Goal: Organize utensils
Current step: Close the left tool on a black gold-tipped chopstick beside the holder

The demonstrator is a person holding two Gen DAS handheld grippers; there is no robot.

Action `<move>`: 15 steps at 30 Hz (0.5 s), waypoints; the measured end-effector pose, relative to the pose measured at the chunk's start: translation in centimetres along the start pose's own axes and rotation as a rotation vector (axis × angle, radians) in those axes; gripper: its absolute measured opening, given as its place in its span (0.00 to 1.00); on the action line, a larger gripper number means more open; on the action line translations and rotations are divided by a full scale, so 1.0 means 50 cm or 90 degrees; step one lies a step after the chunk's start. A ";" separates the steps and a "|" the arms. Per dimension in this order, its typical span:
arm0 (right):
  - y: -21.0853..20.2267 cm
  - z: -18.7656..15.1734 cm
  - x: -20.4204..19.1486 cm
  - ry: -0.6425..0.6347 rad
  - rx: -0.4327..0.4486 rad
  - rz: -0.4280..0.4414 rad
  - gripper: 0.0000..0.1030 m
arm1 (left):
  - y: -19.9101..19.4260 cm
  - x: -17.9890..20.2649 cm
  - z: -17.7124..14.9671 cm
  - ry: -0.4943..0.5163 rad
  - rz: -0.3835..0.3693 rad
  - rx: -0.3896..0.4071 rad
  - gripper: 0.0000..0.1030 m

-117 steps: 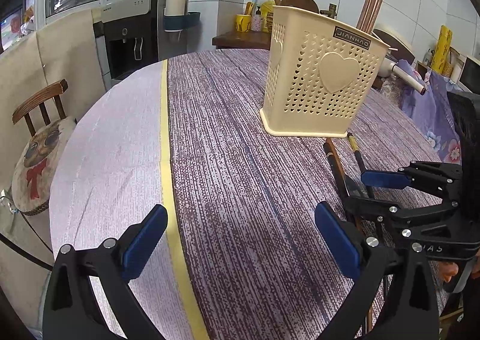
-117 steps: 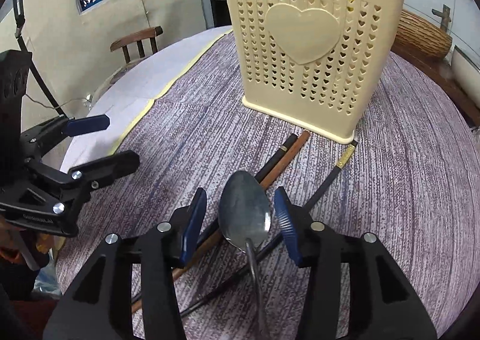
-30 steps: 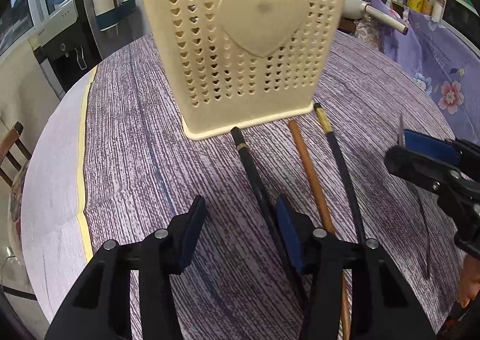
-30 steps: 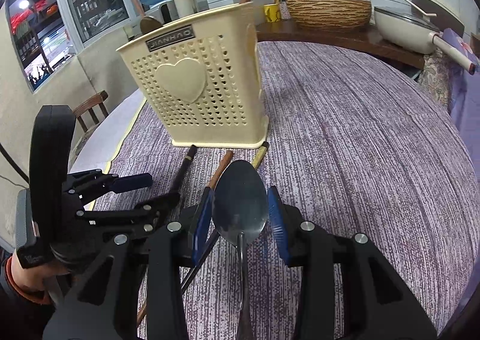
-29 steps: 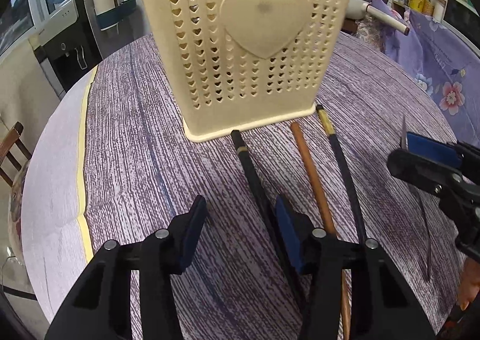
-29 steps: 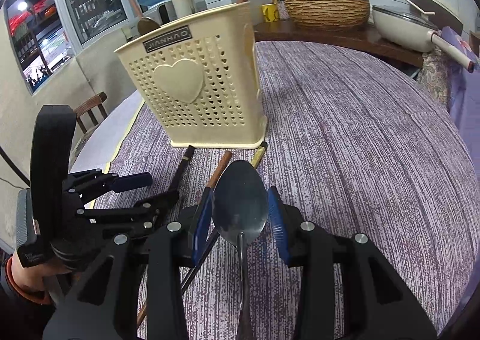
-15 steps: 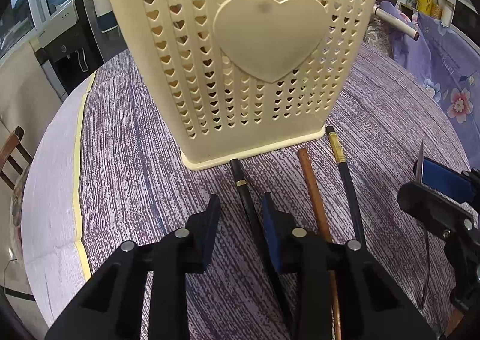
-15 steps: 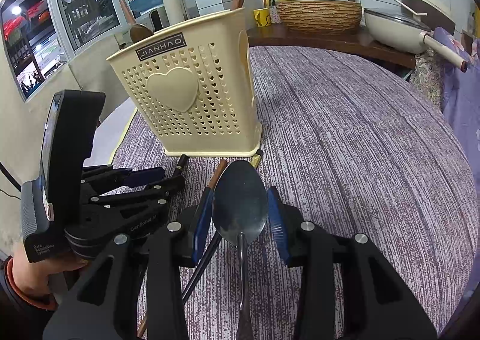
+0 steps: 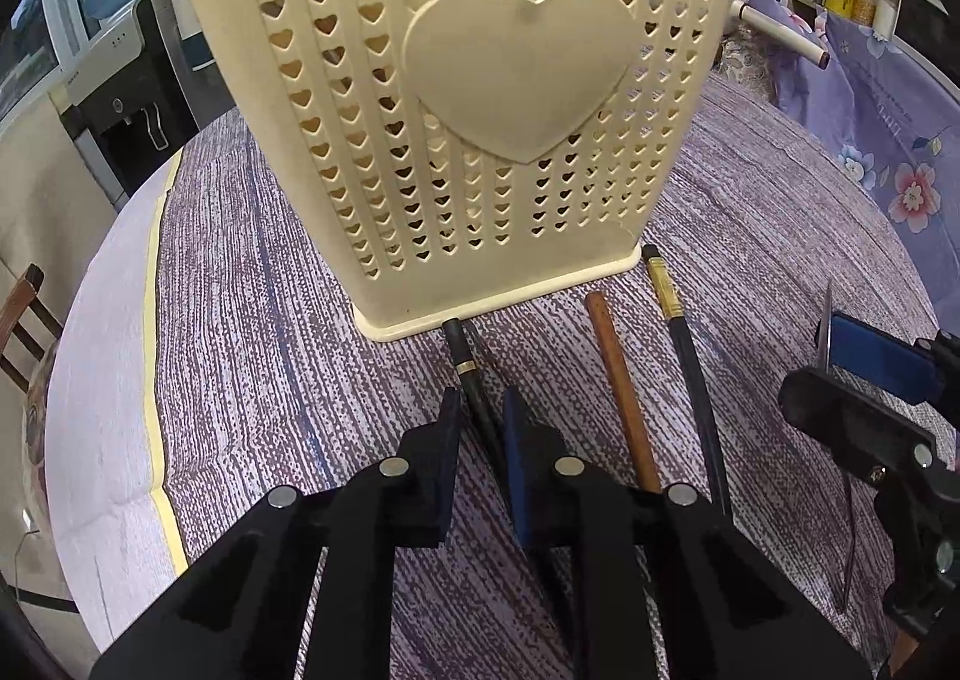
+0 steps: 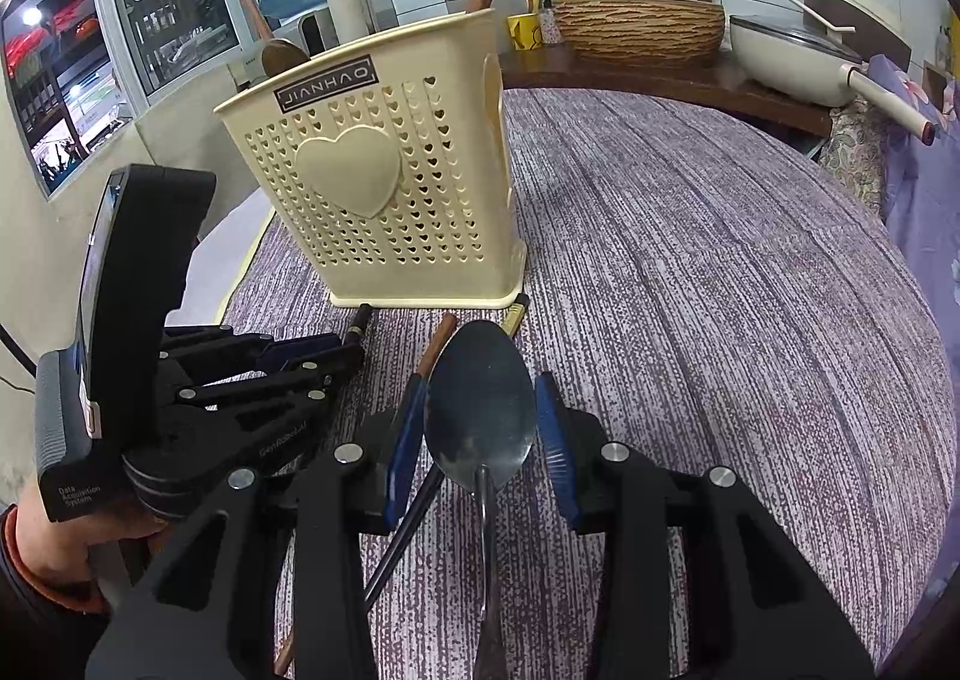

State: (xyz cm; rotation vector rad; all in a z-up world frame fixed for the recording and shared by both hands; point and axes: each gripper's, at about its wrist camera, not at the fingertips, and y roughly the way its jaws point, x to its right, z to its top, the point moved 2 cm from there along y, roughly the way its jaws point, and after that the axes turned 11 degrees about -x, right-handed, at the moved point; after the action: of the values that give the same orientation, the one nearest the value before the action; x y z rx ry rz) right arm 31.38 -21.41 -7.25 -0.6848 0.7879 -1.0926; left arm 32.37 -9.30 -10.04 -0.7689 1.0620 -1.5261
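Left claw is down at the surface and its blue pads are closing in on a black chopstick with a thin gold band, which lies between them, its tip touching the foot of the cream perforated plastic utensil basket with the raised heart at twelve o'clock. The pads look just shy of contact, so no firm grip yet. Right claw, at three o'clock from the left one, is clamped on a shiny steel spoon, bowl poking up between the pads.

Risks, as I read it: a thin round stick can roll or pivot out of a pinch taken this near one end, and its tip may snag the basket's base on the lift.

Just beside, at two o'clock, lie a brown wooden chopstick and another black chopstick with a gold collar, near enough to be nudged. The purple-streaked tablecloth covers the surface; the basket wall stands squarely ahead.
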 end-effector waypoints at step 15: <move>0.009 -0.003 0.003 0.011 -0.003 -0.005 0.37 | -0.005 -0.003 -0.011 -0.004 0.008 0.018 0.10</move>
State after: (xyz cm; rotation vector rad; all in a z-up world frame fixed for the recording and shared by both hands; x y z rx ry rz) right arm 31.52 -21.40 -7.74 -0.6837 0.8032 -1.1056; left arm 31.83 -9.02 -10.00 -0.7465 1.0359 -1.5244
